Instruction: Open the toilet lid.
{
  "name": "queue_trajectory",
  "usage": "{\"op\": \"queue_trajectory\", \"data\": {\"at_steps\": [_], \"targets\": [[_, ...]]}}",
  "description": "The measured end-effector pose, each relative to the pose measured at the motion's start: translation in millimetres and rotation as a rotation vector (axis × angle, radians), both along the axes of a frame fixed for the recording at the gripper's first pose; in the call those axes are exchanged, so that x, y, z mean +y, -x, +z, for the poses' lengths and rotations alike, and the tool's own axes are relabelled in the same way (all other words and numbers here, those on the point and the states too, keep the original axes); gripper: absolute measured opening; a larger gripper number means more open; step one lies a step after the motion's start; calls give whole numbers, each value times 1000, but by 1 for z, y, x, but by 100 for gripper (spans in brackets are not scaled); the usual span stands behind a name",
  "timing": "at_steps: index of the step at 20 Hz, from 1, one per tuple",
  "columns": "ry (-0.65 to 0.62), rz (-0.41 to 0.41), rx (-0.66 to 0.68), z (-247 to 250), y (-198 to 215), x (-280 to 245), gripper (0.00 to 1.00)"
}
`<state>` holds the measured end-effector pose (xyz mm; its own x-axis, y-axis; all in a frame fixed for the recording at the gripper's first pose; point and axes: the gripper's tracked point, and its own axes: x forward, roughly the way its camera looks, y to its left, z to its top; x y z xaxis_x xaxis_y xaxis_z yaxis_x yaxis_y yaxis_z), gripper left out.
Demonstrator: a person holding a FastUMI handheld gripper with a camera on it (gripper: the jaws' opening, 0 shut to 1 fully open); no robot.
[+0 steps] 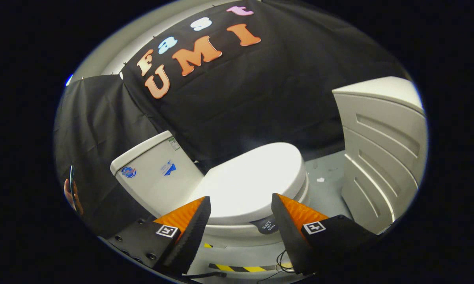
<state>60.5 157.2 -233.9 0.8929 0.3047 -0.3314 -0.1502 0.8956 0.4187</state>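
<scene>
Here the gripper [240,205] hangs with its jaws wide apart and empty, short of the toilet [162,177]. The lid [252,181] lies flat and closed just beyond them. This looks like the approach; next, get a fingertip under the lid's near rim.

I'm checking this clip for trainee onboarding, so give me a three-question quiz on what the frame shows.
1. True or false: the toilet lid is already raised.
2. The tongs are: A) shut on the lid, B) open, holding nothing, C) shut on the tank.
3. What white piece of furniture stands across the floor from the toilet's front end?

Key:
1. False; the lid lies flat and closed.
2. B; the fingers stand apart, with the lid's near edge in the gap between them.
3. A white cabinet with grooved panels, opposite the tank.
</scene>
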Motion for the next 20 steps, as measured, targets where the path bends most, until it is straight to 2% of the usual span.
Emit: {"op": "queue_trajectory", "data": {"at_steps": [5,11,19,20], "targets": [[-139,-29,145,-37,2,3,99],[-322,-107,309,-76,4,-4,99],[-602,-78,394,-102,-9,11,96],[-628,-89,395,-105,-13,8,90]]}}
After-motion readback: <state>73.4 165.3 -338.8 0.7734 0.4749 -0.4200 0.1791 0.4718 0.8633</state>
